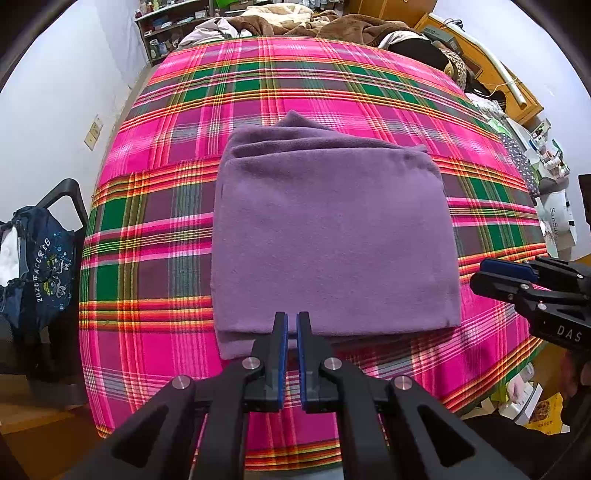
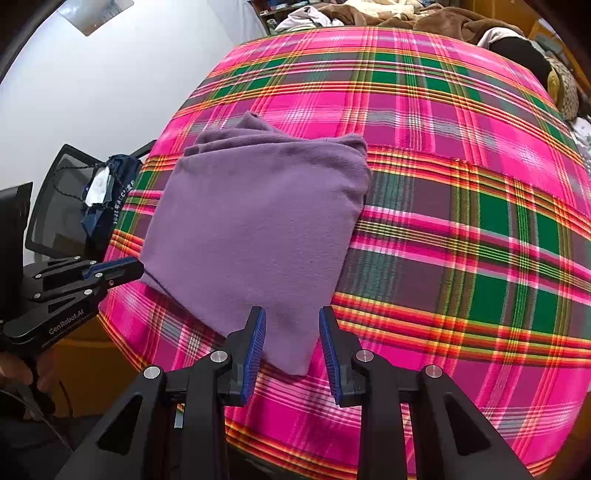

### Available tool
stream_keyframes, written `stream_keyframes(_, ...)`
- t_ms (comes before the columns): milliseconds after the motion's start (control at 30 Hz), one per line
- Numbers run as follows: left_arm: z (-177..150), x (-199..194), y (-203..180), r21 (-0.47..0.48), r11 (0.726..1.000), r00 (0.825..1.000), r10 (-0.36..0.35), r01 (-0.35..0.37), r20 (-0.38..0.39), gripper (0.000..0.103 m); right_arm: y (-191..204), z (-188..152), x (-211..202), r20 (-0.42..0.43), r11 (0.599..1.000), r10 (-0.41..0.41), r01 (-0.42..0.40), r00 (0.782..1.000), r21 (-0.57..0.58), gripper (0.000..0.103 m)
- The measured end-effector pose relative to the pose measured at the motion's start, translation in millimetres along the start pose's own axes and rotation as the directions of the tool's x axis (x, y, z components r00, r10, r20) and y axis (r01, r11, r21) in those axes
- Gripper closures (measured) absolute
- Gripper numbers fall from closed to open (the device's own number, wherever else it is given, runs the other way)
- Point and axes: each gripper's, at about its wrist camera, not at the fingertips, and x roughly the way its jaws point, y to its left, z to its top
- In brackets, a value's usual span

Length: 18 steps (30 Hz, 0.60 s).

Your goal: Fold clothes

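A purple fleece garment (image 1: 332,229) lies folded into a neat rectangle on the pink plaid bedspread (image 1: 155,229); it also shows in the right wrist view (image 2: 255,229). My left gripper (image 1: 291,318) hovers at the fold's near edge with its jaws nearly together and nothing between them. My right gripper (image 2: 291,314) is open and empty over the fold's near corner. The right gripper also shows at the right edge of the left wrist view (image 1: 491,273), and the left gripper at the left of the right wrist view (image 2: 125,267).
A black chair with a navy bag (image 1: 44,258) stands left of the bed. Brown blankets and clothes (image 1: 332,22) pile at the far end. Boxes and bottles (image 1: 554,192) crowd the right side.
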Motion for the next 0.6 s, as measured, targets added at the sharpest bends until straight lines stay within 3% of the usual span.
stream_keyframes(333,2.4,2.9,6.7,-0.053,0.999,1.0,0.006,-0.006,0.008,0.099,-7.6,-0.2,5.6,-0.026,0.997,0.079,-0.079,0.997,0.019,0.072)
stream_keyframes(600,30.0,12.2,34.7,-0.05,0.999,1.0,-0.004,0.004,0.001,0.099,-24.9,8.1,15.5,-0.034,0.983,0.078,-0.071,0.996,0.169,0.072)
